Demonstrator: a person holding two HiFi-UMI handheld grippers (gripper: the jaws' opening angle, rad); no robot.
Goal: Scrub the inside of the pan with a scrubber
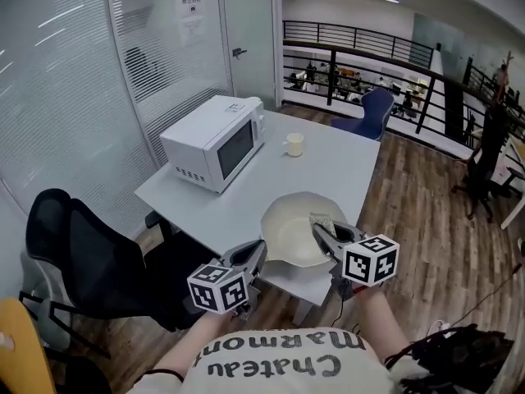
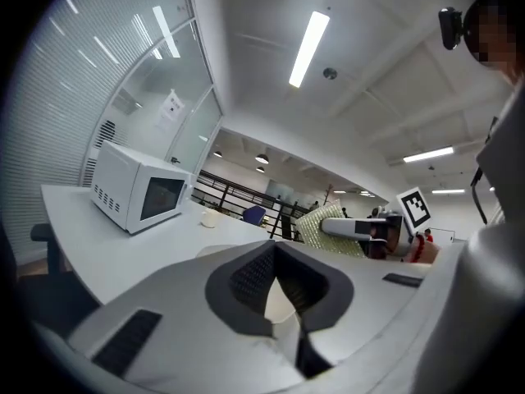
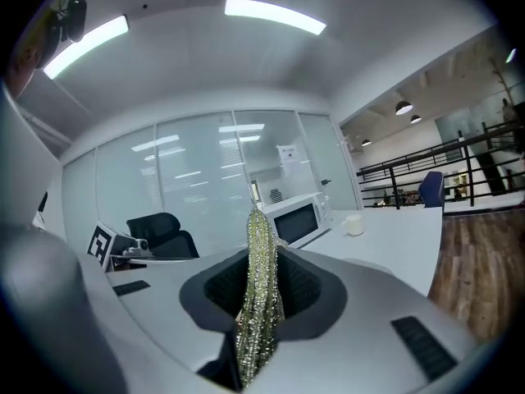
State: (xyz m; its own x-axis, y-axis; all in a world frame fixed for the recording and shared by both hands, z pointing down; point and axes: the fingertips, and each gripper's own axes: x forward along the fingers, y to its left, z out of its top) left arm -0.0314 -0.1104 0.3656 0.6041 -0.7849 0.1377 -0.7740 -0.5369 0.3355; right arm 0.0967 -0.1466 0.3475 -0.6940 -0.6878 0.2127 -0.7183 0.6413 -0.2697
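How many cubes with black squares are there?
2. One cube rides on the left gripper, the other cube on the right gripper beside the pan. None seems hidden.

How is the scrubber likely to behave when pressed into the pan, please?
The scrubber, glittery mesh pinched thin by the jaws of the right gripper, probably squashes and flexes. It stands unsupported above them, so likely light.

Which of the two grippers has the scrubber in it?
The right gripper: it is shut on the glittery scrubber, while the left gripper grips the rim of the cream pan.
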